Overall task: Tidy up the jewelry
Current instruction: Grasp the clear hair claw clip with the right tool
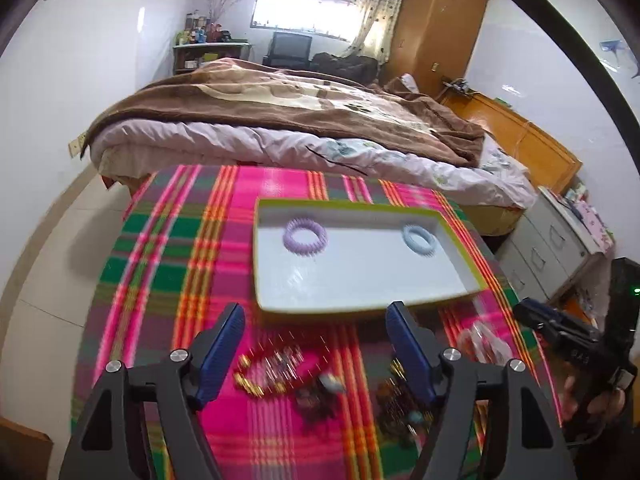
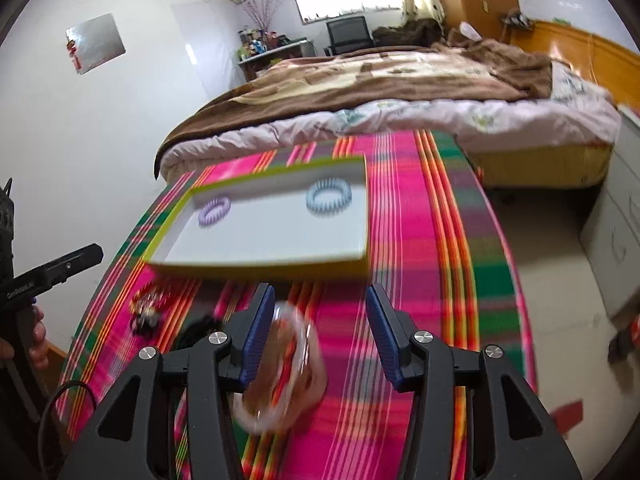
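Left gripper (image 1: 316, 320) gapes empty above blurred, unreadable jewelry (image 1: 276, 372). Right gripper (image 2: 320, 304) gapes over a smeared clear bangle (image 2: 284, 376), contact unclear. Beyond, two coil rings (image 1: 305, 237) lie apart in the tray (image 1: 360, 300); counter (image 2: 420, 240) bare rightward.

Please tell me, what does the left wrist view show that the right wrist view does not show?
Only the left wrist view: a gold bead bracelet on the cloth and grey drawers at the right. Only the right wrist view: a shiny panel on the wall. Both: the yellow-rimmed tray holding a purple ring and a blue ring, the plaid tablecloth, and the bed.
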Available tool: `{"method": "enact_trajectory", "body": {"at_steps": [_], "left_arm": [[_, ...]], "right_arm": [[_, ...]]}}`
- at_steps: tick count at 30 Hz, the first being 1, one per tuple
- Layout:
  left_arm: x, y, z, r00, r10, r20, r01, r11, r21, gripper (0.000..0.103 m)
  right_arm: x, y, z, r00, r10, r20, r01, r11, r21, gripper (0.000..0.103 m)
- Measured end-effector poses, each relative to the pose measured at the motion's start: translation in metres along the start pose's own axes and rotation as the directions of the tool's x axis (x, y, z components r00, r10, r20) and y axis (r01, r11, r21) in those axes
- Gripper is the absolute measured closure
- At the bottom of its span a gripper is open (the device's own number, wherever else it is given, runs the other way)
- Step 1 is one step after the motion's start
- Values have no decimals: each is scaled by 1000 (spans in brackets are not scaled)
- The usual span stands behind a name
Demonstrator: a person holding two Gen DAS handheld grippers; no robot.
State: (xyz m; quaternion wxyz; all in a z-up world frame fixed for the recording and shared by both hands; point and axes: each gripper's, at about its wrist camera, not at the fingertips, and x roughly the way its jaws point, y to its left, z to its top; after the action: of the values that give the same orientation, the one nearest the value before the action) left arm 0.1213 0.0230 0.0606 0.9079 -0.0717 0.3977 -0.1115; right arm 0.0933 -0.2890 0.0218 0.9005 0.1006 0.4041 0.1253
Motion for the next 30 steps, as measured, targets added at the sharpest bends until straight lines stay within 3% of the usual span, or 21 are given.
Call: {"method": "enact_trajectory", "body": {"at_steps": [12,30], "left_arm": [[-10,-1,-53,999,-14,-51,13,1000,-23,26],[-16,-2,-64,998,8,-58,-9,1000,-22,26]], "right_arm": [[17,8,-32,997,-2,-74,4,1000,29,54],[24,2,-27,993,26,-116,-14,994,104,56]]}}
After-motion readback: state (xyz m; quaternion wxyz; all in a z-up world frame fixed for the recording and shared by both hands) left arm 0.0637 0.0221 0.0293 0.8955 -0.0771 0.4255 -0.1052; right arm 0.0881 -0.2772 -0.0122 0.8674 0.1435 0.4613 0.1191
